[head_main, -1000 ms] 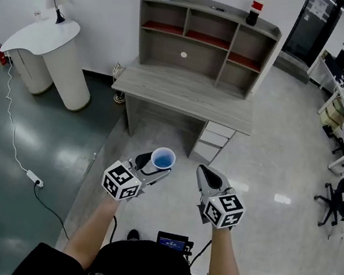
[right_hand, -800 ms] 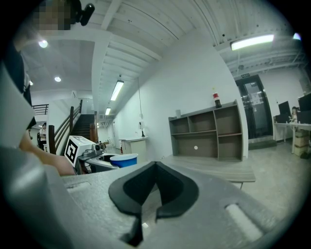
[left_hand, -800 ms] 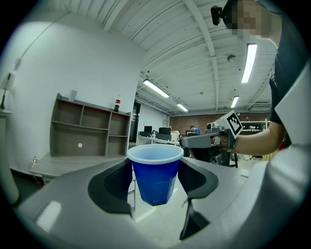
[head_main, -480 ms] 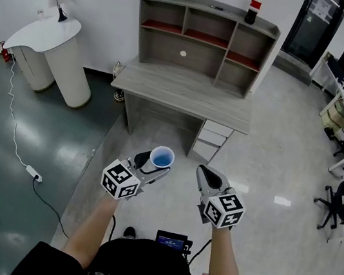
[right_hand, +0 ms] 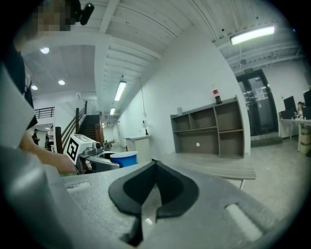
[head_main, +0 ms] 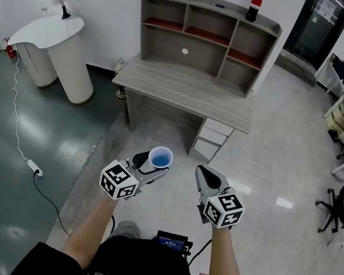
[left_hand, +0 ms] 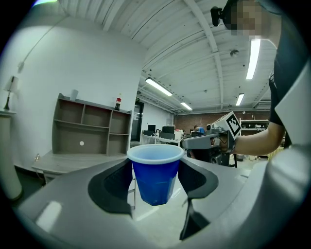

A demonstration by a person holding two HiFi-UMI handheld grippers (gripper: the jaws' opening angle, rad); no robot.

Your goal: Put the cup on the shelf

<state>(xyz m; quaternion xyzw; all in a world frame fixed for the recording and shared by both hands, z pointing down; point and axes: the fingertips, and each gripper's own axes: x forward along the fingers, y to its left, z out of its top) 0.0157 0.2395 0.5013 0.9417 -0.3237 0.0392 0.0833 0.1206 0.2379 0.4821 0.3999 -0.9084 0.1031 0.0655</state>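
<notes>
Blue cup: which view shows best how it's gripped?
The left gripper view: the blue cup stands upright, side on, clamped between the left gripper's jaws. The head view shows only its rim and inside from above; the right gripper view only its top, small at the left.

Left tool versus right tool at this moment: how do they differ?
The left tool grips a blue cup upright between its jaws; the right tool holds nothing. The left tool's jaws stand wide apart on the cup; the right tool's jaws are closed together. Both are held out side by side, pointing toward the desk with the shelf.
</notes>
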